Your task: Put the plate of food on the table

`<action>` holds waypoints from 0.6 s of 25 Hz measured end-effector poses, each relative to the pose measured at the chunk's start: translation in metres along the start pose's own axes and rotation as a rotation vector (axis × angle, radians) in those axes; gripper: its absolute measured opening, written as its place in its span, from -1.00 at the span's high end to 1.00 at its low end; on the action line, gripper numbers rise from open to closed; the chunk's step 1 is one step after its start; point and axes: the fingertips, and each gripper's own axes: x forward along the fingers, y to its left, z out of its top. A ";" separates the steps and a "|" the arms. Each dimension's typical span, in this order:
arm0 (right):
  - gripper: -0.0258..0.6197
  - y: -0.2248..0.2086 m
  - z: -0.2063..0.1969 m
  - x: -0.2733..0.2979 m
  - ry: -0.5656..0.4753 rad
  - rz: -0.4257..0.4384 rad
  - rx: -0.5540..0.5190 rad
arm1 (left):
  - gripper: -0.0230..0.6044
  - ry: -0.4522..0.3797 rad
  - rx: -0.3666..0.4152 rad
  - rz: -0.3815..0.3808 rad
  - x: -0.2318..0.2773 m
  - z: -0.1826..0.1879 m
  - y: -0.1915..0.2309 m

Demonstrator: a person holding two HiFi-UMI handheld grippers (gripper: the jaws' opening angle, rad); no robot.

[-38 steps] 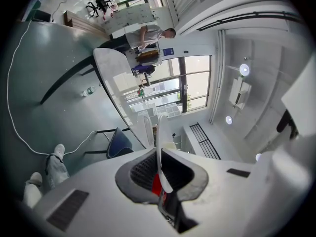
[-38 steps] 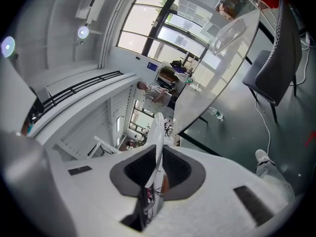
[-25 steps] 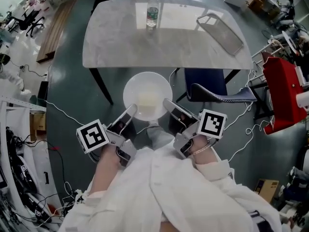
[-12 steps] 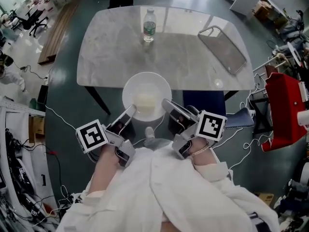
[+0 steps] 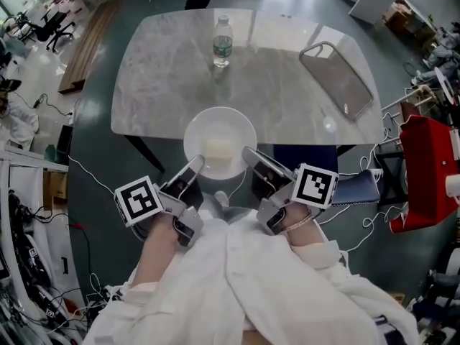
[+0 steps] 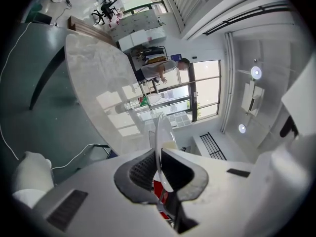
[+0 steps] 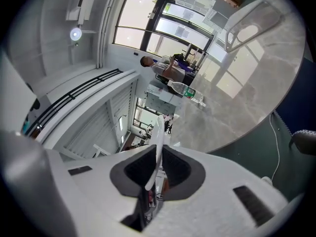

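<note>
A white plate (image 5: 220,129) with a pale block of food (image 5: 218,150) hangs in the air over the near edge of the marble table (image 5: 172,70). My left gripper (image 5: 195,165) is shut on the plate's near-left rim and my right gripper (image 5: 248,154) is shut on its near-right rim. The left gripper view has the plate (image 6: 159,137) edge-on between the jaws; the right gripper view likewise shows the plate (image 7: 157,144) as a thin edge between the jaws.
On the table stand a water bottle (image 5: 222,43) at the far middle and a grey tray (image 5: 336,77) at the right. A blue chair (image 5: 343,187) sits under the table's right side. A red object (image 5: 429,167) stands far right. Cables lie on the floor.
The table has come nearer in the head view; the plate now overlaps its near edge. Both grippers keep their hold on the plate.
</note>
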 end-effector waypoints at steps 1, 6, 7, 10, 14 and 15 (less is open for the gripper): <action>0.83 -0.001 0.002 0.002 0.003 -0.001 -0.001 | 0.85 -0.002 -0.001 0.008 0.001 0.002 0.001; 0.83 -0.009 0.006 0.015 0.027 -0.016 0.019 | 0.85 -0.010 -0.019 0.020 0.006 0.012 0.007; 0.83 -0.010 0.006 0.018 0.031 -0.018 0.023 | 0.85 -0.011 -0.026 0.024 0.007 0.014 0.009; 0.83 -0.016 0.009 0.027 0.036 -0.021 0.028 | 0.85 -0.011 -0.026 0.032 0.012 0.024 0.014; 0.83 -0.025 0.020 0.046 0.035 -0.035 0.044 | 0.85 0.001 -0.029 0.040 0.023 0.044 0.019; 0.83 -0.026 0.024 0.051 0.035 -0.040 0.044 | 0.85 0.007 -0.029 0.046 0.026 0.049 0.019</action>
